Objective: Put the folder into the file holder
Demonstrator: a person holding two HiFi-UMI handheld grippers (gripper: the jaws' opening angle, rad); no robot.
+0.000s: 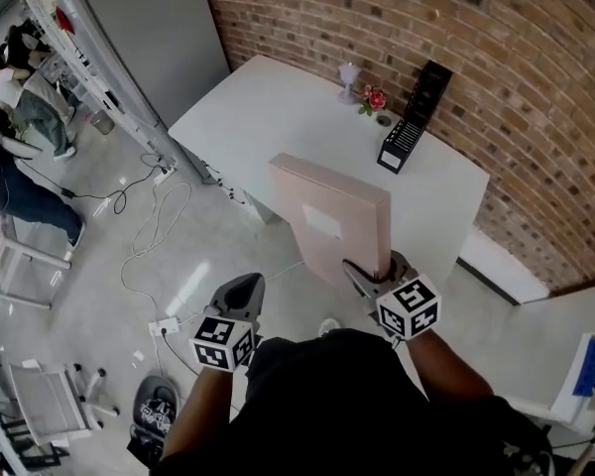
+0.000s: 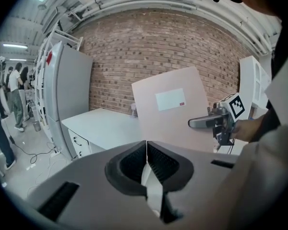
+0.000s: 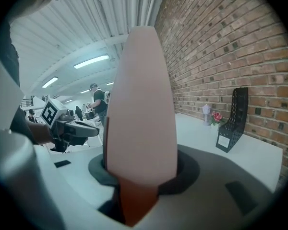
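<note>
The right claw [image 1: 370,276] grips the lower edge of the pink folder [image 1: 329,221], which stands upright in the air in front of the person, seemingly short of the white tabletop [image 1: 278,117]. The black file holder [image 1: 414,117] stands at the tabletop's far side by the brick wall [image 1: 496,58], ahead of the folder, slightly right and well apart from it, so the right hand is nearer and the folder's thin edge probably needs lining up with the holder's slot. The left claw [image 1: 240,296] hangs alongside, jaws pressed together on nothing.
</note>
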